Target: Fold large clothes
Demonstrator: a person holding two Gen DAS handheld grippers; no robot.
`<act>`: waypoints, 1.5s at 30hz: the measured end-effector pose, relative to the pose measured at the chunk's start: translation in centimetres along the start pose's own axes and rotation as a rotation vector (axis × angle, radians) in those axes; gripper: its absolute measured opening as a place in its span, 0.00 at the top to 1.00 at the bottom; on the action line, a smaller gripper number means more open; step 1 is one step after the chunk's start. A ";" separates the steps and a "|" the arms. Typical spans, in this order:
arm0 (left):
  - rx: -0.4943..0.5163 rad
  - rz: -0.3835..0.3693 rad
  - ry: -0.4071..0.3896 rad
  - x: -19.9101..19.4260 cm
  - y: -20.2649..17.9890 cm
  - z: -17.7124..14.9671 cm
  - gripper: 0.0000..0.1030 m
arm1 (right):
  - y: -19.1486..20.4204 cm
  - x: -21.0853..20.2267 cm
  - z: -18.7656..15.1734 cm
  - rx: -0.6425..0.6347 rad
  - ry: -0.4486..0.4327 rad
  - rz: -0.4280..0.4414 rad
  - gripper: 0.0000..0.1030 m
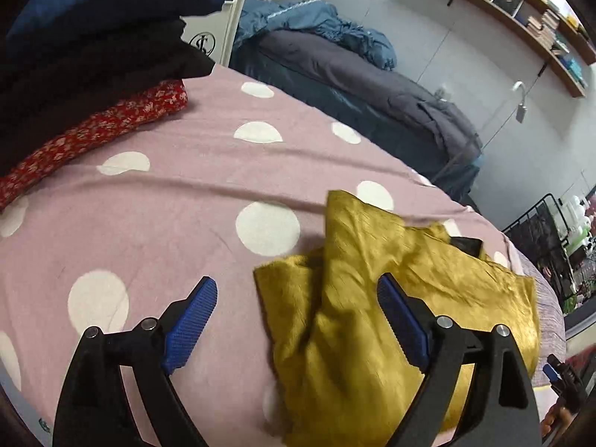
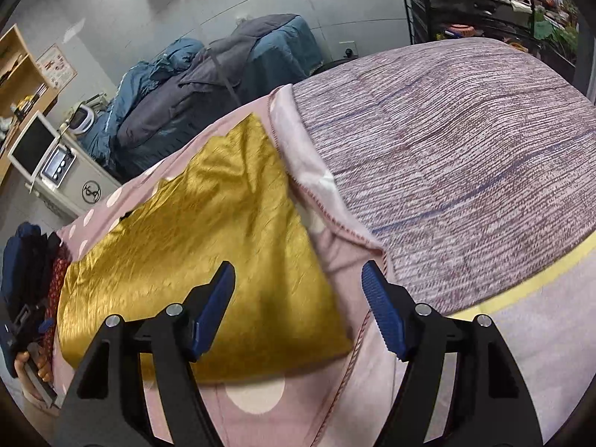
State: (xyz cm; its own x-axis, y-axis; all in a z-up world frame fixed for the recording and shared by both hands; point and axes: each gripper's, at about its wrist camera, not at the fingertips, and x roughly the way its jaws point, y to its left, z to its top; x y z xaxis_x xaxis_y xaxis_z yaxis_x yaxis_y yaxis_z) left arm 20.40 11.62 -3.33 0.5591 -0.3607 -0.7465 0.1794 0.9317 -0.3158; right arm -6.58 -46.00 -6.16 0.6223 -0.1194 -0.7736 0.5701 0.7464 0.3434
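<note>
A mustard-yellow garment [image 1: 391,298] lies partly folded on the pink polka-dot blanket [image 1: 167,193]; it also shows in the right wrist view [image 2: 208,246]. My left gripper [image 1: 298,290] is open and empty, hovering over the garment's left edge. My right gripper [image 2: 298,275] is open and empty, above the garment's right edge and the blanket hem. The other gripper shows small at the left edge of the right wrist view [image 2: 29,327], its state unclear there.
A stack of folded clothes, red floral [image 1: 93,134], black and blue, sits at the far left. A striped grey-purple cover [image 2: 465,149] lies right of the blanket. A second bed with blue and grey bedding [image 1: 354,70] stands behind. Shelves line the wall.
</note>
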 end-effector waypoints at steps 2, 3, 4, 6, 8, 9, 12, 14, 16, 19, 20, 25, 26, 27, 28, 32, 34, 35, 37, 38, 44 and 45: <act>0.081 -0.024 0.000 -0.9 -2.4 -2.0 0.17 | 2.4 -0.8 -1.9 -0.103 -0.009 0.000 0.32; 0.129 -0.021 0.004 -1.2 -3.5 -3.0 0.17 | 4.1 -1.1 -2.8 -0.174 -0.020 0.003 0.32; 0.186 -0.010 0.005 -1.2 -5.1 -4.2 0.17 | 5.9 -1.1 -3.6 -0.248 -0.028 0.004 0.31; 0.286 0.012 0.010 -0.5 -7.9 -6.2 0.17 | 9.0 -1.2 -5.1 -0.369 -0.045 -0.001 0.31; 0.347 0.047 0.057 1.1 -9.4 -7.8 0.15 | 11.6 -0.5 -6.3 -0.460 -0.047 -0.003 0.31; 0.354 0.092 0.084 2.3 -9.7 -8.4 0.13 | 12.5 0.1 -6.8 -0.495 -0.042 -0.025 0.31; 0.278 0.114 0.139 4.4 -8.7 -8.2 0.06 | 13.1 3.0 -7.5 -0.543 0.016 -0.104 0.31; 0.239 0.102 0.166 4.8 -8.0 -7.6 0.05 | 12.0 4.7 -7.3 -0.490 0.079 -0.094 0.24; 0.249 0.108 0.194 5.2 -7.9 -7.3 0.05 | 11.0 5.0 -7.0 -0.413 0.088 -0.055 0.23; 0.225 0.087 0.187 3.8 -7.7 -6.8 0.06 | 10.8 3.8 -6.5 -0.363 0.089 -0.033 0.23; 0.206 0.069 0.179 3.0 -7.6 -6.7 0.06 | 10.6 3.4 -6.4 -0.354 0.084 -0.026 0.23; 0.094 -0.063 0.133 -2.0 -6.0 -8.5 0.06 | 6.9 0.7 -7.2 -0.200 0.092 0.057 0.18; 0.061 -0.089 0.133 -2.6 -5.5 -9.3 0.06 | 5.4 0.4 -7.5 -0.137 0.110 0.086 0.18; 0.030 -0.108 0.141 -2.9 -5.0 -10.1 0.06 | 4.1 0.1 -8.1 -0.069 0.132 0.114 0.18; 0.002 -0.122 0.154 -3.0 -4.4 -11.0 0.06 | 2.8 0.1 -8.6 -0.015 0.150 0.136 0.18; -0.074 -0.160 0.196 -2.6 -2.8 -14.0 0.06 | -1.3 0.6 -10.6 0.191 0.198 0.260 0.18; -0.097 -0.177 0.228 -2.0 -2.5 -15.1 0.06 | -1.5 0.5 -10.8 0.218 0.189 0.290 0.18; -0.108 -0.182 0.238 -1.7 -2.4 -15.4 0.06 | -1.6 0.5 -10.8 0.223 0.192 0.298 0.18; -0.151 -0.212 0.241 -1.2 -2.1 -15.8 0.06 | -1.7 0.7 -10.7 0.247 0.202 0.322 0.18; -0.170 -0.228 0.235 -1.2 -1.9 -15.8 0.06 | -1.9 0.8 -10.6 0.267 0.208 0.339 0.18; -0.342 -0.316 0.228 0.4 0.2 -14.7 0.06 | -2.4 2.8 -9.2 0.394 0.225 0.397 0.18; -0.377 -0.330 0.223 0.8 0.7 -14.5 0.06 | -2.2 3.1 -9.0 0.412 0.221 0.405 0.18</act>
State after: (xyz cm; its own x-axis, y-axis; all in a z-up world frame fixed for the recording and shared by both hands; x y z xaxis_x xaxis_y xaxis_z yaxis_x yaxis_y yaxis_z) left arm 9.17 11.34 -12.62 0.3296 -0.6695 -0.6657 -0.0095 0.7027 -0.7114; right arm -10.78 -42.13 -14.12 0.7319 0.2923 -0.6156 0.4993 0.3848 0.7763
